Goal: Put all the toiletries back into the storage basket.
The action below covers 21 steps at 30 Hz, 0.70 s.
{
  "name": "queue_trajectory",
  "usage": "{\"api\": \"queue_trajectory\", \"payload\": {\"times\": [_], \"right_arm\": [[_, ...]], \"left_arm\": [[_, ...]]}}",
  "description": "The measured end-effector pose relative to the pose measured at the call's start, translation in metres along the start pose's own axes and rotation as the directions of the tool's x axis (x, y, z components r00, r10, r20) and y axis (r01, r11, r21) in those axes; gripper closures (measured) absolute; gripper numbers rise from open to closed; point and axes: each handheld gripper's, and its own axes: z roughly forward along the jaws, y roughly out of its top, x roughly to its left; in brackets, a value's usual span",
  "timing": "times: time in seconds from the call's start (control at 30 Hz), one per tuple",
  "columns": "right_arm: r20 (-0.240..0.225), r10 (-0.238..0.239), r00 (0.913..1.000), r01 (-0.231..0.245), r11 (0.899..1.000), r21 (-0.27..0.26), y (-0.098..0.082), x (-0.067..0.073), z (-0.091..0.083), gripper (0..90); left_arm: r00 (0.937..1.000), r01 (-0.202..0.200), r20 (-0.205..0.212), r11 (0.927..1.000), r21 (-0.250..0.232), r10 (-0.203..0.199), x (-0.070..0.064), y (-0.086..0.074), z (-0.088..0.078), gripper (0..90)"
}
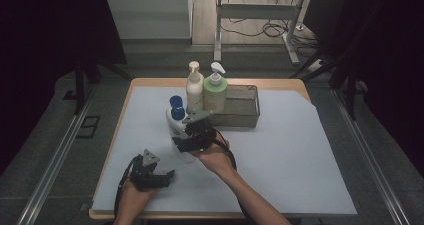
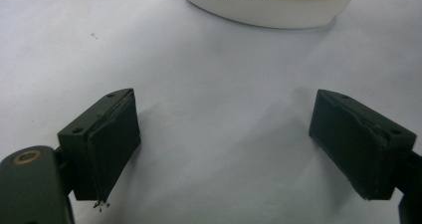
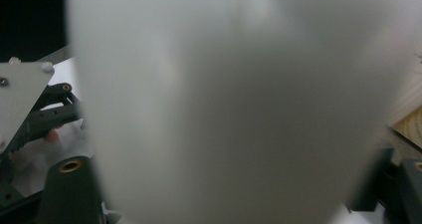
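A white bottle point(image 1: 175, 121) with a blue cap point(image 1: 176, 106) stands upright on the white sheet, left of centre. My right gripper point(image 1: 184, 144) comes in from the right at the bottle's lower body. In the right gripper view the blurred white bottle point(image 3: 234, 109) spans the whole gap and meets both jaws, so the gripper reads as shut on it. My left gripper point(image 1: 169, 175) rests low near the front edge, open and holding nothing. The left gripper point(image 2: 224, 144) looks across bare sheet at the bottle's base point(image 2: 271, 5), some way ahead.
A metal wire basket point(image 1: 242, 110) stands at the back centre with a green pump bottle point(image 1: 215, 91) in its left end. A cream pump bottle point(image 1: 194, 87) stands at the basket's left end. The white sheet point(image 1: 290, 155) covers the wooden table point(image 1: 150, 81).
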Motion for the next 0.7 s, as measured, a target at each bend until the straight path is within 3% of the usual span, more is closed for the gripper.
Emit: {"api": "queue_trajectory", "payload": {"times": [0.27,0.33,0.7], "right_arm": [[-0.004,0.008,1.0,-0.008,1.0,0.002,0.003,0.0049,0.0105,32.8],[0.014,0.006,0.9999,-0.006,1.0,-0.005,0.0031,0.0062,0.0113,37.0],[0.009,0.003,1.0,-0.004,1.0,0.018,0.0037,0.0053,0.0064,39.6]], "left_arm": [[1.0,0.0,0.0,1.0,0.0,0.0,0.0,0.0,0.0,12.1],[1.0,0.0,0.0,1.0,0.0,0.0,0.0001,0.0,0.0,12.1],[1.0,0.001,0.0,1.0,0.001,-0.001,0.0001,0.0001,0.0,12.1]]}}
